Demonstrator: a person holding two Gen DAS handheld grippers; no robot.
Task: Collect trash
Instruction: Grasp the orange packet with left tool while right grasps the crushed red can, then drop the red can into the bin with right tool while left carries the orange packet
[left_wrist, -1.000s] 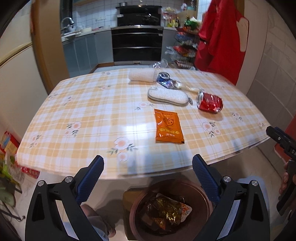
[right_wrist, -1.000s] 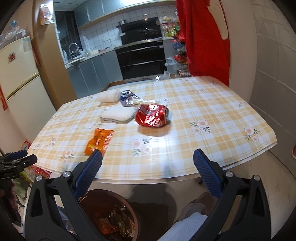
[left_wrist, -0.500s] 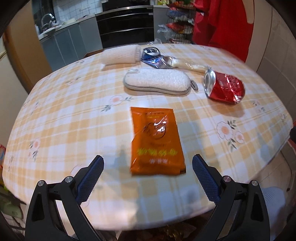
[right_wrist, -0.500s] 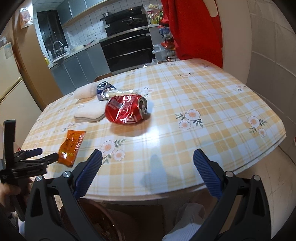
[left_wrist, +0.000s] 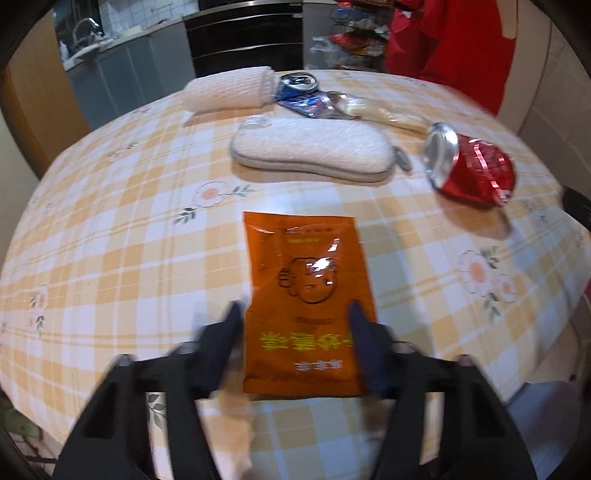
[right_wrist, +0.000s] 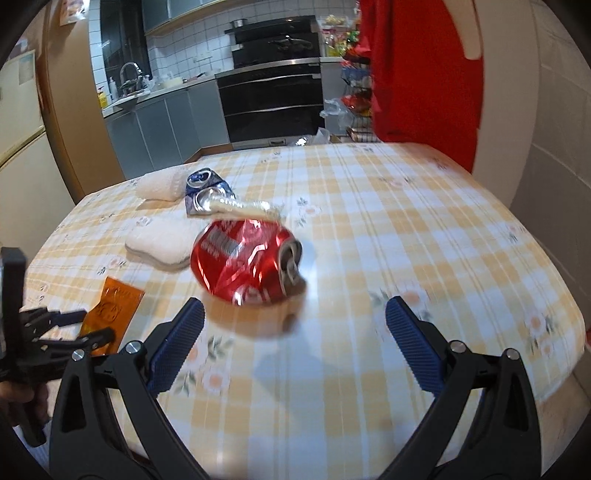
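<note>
- While the left tongs (left_wrist: 295, 325) have just been closing, their blue pads flank the flat orange foil sachet (left_wrist: 308, 295) on the yellow-checked table (left_wrist: 110, 229); pad contact is blurred, so a pinch can't be confirmed.
- Right tongs (right_wrist: 293, 321) spread wide, nothing between them, just short of the crushed red drinks can (right_wrist: 245, 264) lying on its side.
- Behind it: white padded pouch (left_wrist: 310, 151), flattened blue can (left_wrist: 301, 94).

My right gripper (right_wrist: 295, 332) hangs wide open over the bench (right_wrist: 424, 221). Crushed red can (right_wrist: 245, 264) lies at twelve o'clock beyond the fingertips. Orange packet (right_wrist: 112, 308) at nine o'clock, with my left gripper (right_wrist: 79, 325) closing around it.
</note>
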